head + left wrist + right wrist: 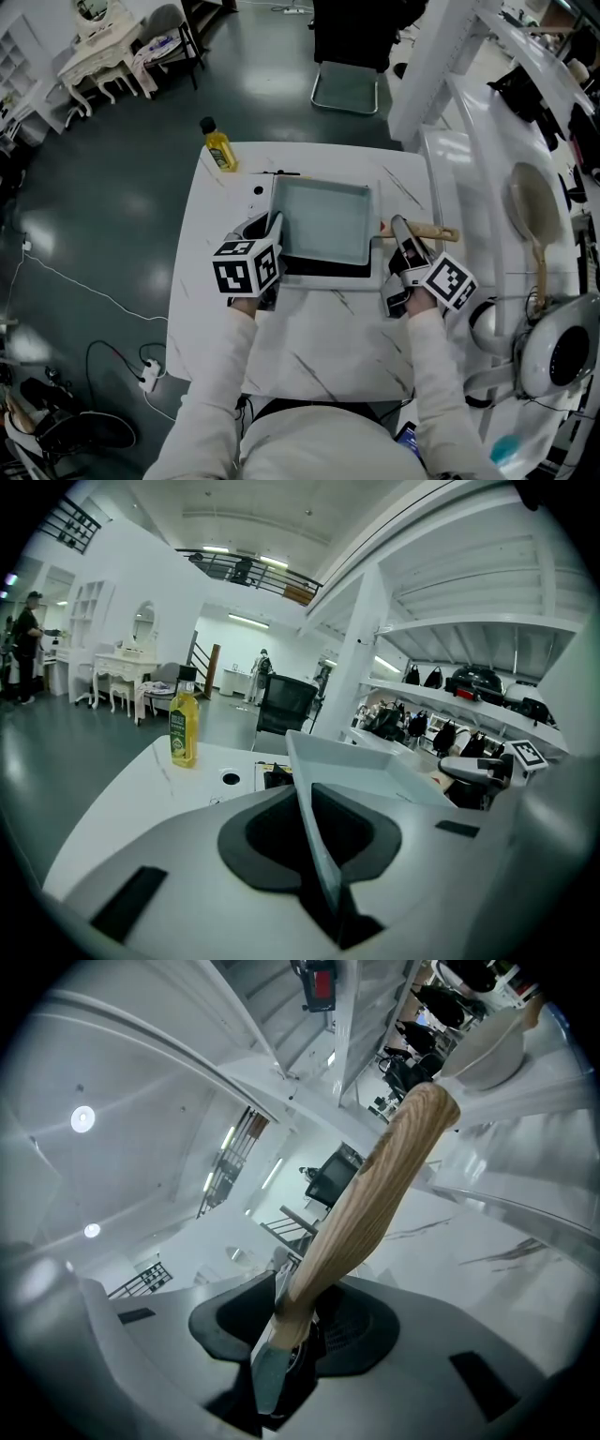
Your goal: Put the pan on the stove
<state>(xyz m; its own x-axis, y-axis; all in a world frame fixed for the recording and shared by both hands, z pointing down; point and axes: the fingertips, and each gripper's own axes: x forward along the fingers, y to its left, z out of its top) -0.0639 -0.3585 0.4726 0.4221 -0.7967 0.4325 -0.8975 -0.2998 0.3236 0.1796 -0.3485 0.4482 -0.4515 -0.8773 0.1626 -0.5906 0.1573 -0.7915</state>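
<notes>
Left claw [319, 847] is clamping the thin side wall of the square pan [323, 220], while the right claw [292, 1330] is pinching its wooden handle [370, 1204]. The pan is lying over the black stove [323, 271] on the white tabletop [319, 347]; whether it is resting there is unclear. Uneven tilting is risking a slip from the narrow rim grip and an off-centre drop.
</notes>
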